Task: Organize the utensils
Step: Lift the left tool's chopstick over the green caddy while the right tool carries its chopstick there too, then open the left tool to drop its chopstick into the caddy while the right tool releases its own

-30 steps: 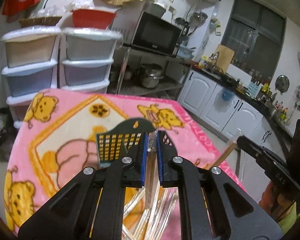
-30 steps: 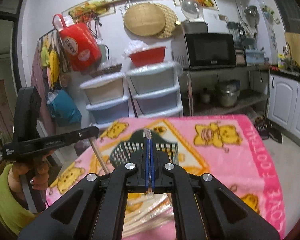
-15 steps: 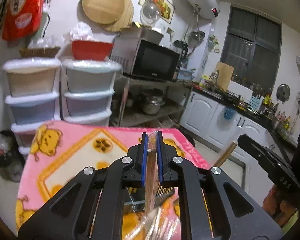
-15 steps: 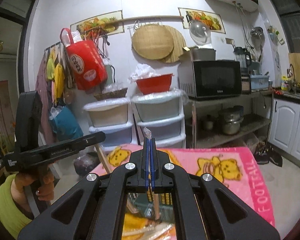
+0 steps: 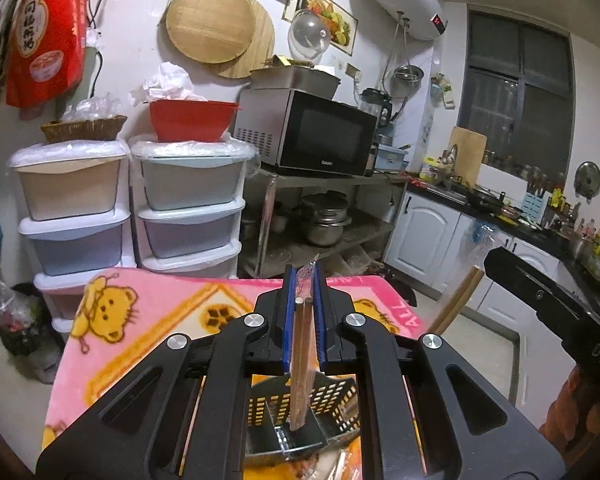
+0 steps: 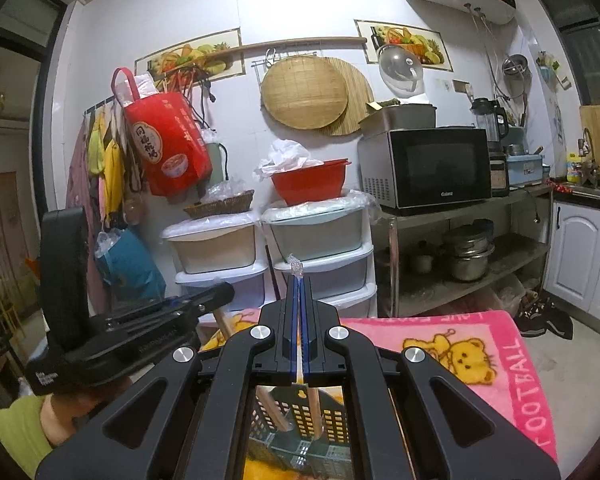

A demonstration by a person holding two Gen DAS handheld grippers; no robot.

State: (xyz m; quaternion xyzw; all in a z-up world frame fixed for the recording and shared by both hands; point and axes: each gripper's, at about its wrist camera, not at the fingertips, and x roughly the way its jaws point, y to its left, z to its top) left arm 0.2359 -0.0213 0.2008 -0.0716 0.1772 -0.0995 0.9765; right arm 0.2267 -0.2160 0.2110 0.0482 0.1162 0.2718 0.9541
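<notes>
My left gripper (image 5: 303, 280) pinches a wrapped pair of wooden chopsticks (image 5: 301, 364), whose lower ends hang over the dark perforated utensil basket (image 5: 332, 396) on the pink bear blanket (image 5: 140, 312). I cannot tell whether they touch its divider. My right gripper (image 6: 299, 280) is pressed onto another wrapped pair (image 6: 296, 270), its sticks (image 6: 314, 408) reaching down into the same basket (image 6: 300, 416). Behind, the red tub (image 6: 309, 180) on the stacked drawers (image 6: 320, 256) holds crumpled plastic.
</notes>
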